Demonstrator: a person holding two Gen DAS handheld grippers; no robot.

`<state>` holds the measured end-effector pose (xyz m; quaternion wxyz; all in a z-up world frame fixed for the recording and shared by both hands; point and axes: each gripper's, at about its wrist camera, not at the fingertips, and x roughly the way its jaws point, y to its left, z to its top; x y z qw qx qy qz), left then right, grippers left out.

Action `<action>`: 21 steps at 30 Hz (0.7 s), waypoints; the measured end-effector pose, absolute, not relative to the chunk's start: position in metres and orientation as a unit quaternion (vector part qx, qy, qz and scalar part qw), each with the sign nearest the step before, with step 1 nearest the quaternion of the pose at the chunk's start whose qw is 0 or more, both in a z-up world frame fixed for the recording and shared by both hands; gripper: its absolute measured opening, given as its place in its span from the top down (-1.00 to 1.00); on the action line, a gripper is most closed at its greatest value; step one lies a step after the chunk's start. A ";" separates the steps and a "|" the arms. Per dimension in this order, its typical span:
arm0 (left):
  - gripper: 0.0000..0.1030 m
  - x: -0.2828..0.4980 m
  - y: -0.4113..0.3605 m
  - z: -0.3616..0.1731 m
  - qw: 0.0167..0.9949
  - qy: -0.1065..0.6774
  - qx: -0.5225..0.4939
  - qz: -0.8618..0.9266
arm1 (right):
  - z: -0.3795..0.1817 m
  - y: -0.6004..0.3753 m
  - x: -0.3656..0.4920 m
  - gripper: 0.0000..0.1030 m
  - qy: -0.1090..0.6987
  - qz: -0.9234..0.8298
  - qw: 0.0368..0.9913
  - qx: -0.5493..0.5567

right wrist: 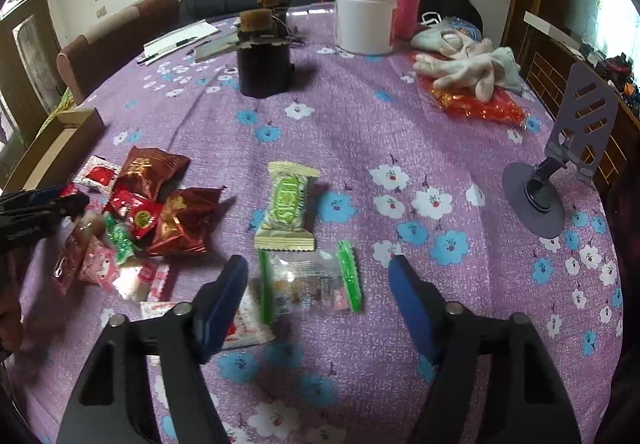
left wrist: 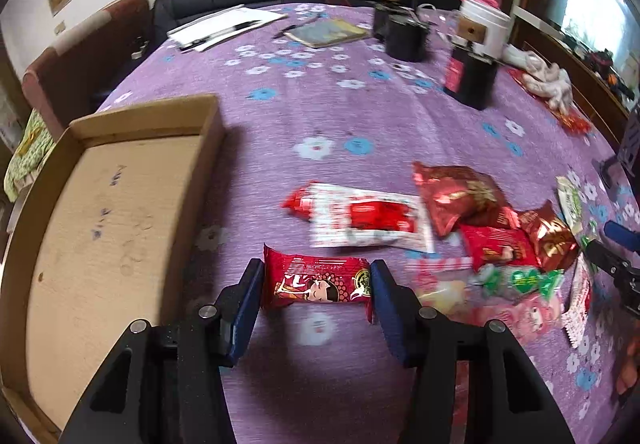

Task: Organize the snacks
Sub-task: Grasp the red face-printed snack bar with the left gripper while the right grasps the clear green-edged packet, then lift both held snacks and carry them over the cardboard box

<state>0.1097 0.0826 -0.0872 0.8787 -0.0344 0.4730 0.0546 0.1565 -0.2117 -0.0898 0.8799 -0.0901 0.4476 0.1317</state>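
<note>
**Two grippers at the snack pile, one packet pinched**

Two grippers work over a purple flowered cloth (right wrist: 360, 132). The left gripper (left wrist: 317, 286) has its blue pads against both ends of a red packet (left wrist: 318, 282) printed with a cartoon face; the jaws pinch it endwise. Whether it is off the cloth cannot be told. Left of these jaws, close by, lies a shallow cardboard tray (left wrist: 212, 132) with nothing in it. Ahead of them lies a long red-and-white packet (left wrist: 360, 216), blurred. Ahead and to their right sits the heap (left wrist: 500, 240): dark red, bright red, green and pink wrappers, overlapping.

The right gripper (right wrist: 316, 276) has its jaws spread. A clear packet (right wrist: 310, 278) with green sealed ends lies between them on the cloth. The left pad sits just beside its near green edge; contact there cannot be confirmed. The right pad stands clear of it. Just ahead of these jaws lies a green packet (right wrist: 286, 202), touching or nearly touching the clear one. A white wrapper (right wrist: 248, 328) shows partly under the left finger. Left of these jaws lies the heap, with the other gripper's tip at the frame edge.
</note>
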 end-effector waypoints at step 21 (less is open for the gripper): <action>-0.01 0.117 0.085 -0.089 0.878 0.470 -0.049 0.076 | -0.097 -0.205 0.162 0.08 0.455 0.132 0.876 -0.093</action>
